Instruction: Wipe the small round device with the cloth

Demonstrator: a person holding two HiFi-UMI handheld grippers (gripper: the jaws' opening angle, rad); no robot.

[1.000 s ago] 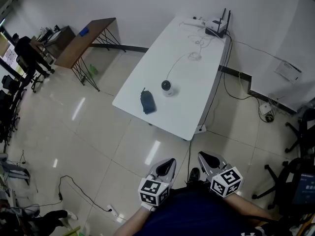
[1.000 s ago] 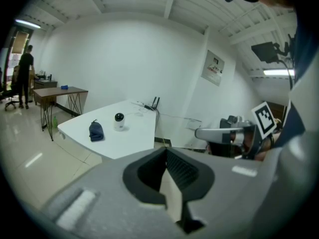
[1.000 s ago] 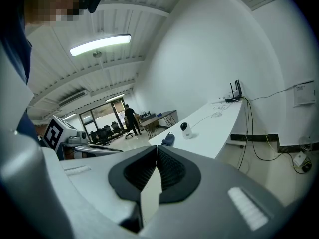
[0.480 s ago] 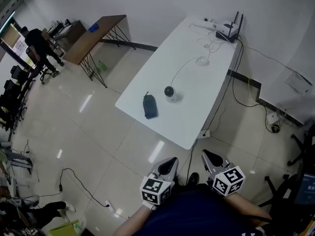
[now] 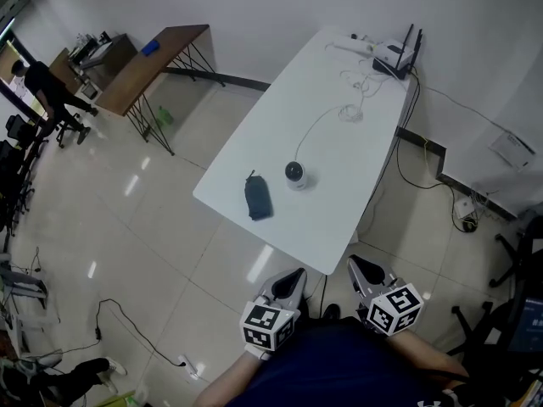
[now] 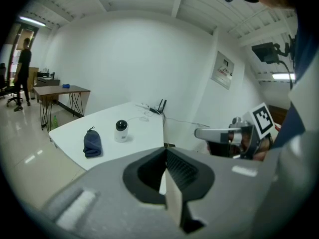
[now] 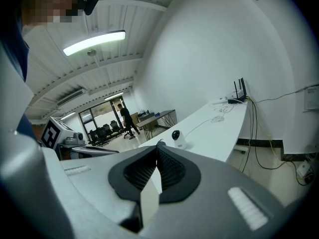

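On the long white table (image 5: 339, 134) stands a small round white device with a black face (image 5: 295, 175) (image 6: 121, 130) (image 7: 176, 138), a thin cable running from it up the table. To its left lies a bunched dark blue cloth (image 5: 257, 198) (image 6: 91, 143). Both grippers hang off the table's near end, well short of these things. My left gripper (image 5: 293, 275) (image 6: 165, 151) is shut with nothing in it. My right gripper (image 5: 354, 266) (image 7: 158, 148) is shut and empty too.
A router with antennas (image 5: 397, 55) and coiled white cables (image 5: 352, 108) sit at the table's far end. Black cords (image 5: 407, 155) trail down to the floor at the right. A brown desk (image 5: 140, 66) and a person (image 5: 42, 87) stand far left. An office chair (image 5: 517, 253) stands right.
The view has moved towards the table: its near end now sits closer to both grippers. Both grippers stay shut and keep their places at the bottom of the head view.
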